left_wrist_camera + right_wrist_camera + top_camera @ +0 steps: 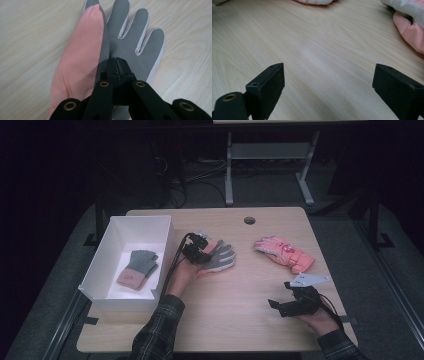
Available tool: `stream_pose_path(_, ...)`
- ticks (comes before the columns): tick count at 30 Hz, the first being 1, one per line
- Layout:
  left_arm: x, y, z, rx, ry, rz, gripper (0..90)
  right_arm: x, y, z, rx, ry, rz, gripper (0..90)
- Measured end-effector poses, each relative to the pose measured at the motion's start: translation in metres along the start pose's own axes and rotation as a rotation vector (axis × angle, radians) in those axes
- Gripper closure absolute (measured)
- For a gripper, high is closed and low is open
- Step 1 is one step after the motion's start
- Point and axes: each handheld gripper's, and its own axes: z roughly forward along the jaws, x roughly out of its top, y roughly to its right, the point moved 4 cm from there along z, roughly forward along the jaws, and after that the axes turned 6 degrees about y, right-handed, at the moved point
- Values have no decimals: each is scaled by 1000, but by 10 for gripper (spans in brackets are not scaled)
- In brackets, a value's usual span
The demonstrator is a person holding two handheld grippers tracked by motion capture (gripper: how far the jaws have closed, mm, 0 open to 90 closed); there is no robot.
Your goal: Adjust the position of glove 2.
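Note:
A glove with a grey dotted palm and pink back (223,256) (130,42) lies on the wooden table (235,315), left of centre, fingers spread flat and a pink flap folded over its thumb side. My left gripper (200,251) (117,63) lies low over it, jaws closed together, tips pinching the grey palm fabric. A pink padded glove (285,252) (409,27) rests at the right rear. Near the front right, my right gripper (280,295) (328,80) hovers just above bare wood, jaws wide apart with nothing between them.
A white open box (100,265) stands at the table's left edge with a grey and pink knitted glove (139,268) inside. A round cable hole (249,220) sits near the far edge. Beyond the table stands a metal frame (270,165) on a dark floor.

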Motion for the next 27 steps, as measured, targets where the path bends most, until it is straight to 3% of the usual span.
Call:
stream_pose_path(5, -2, 4, 4, -19, -20, 9, 898, -1, 0, -1, -5, -4, 1, 103)
stream_pose_path(13, -5, 16, 4, -88, -15, 10, 898, -1, 0, -1, -5, -3, 1, 103)
stream_pose_path(20, -7, 43, 4, -170, -10, 47, 898, -1, 0, 0, -4, -10, 3, 103)
stream_pose_path(27, -15, 78, 2, -258, 0, 80, 898, -1, 0, 0, -4, -5, 0, 103)
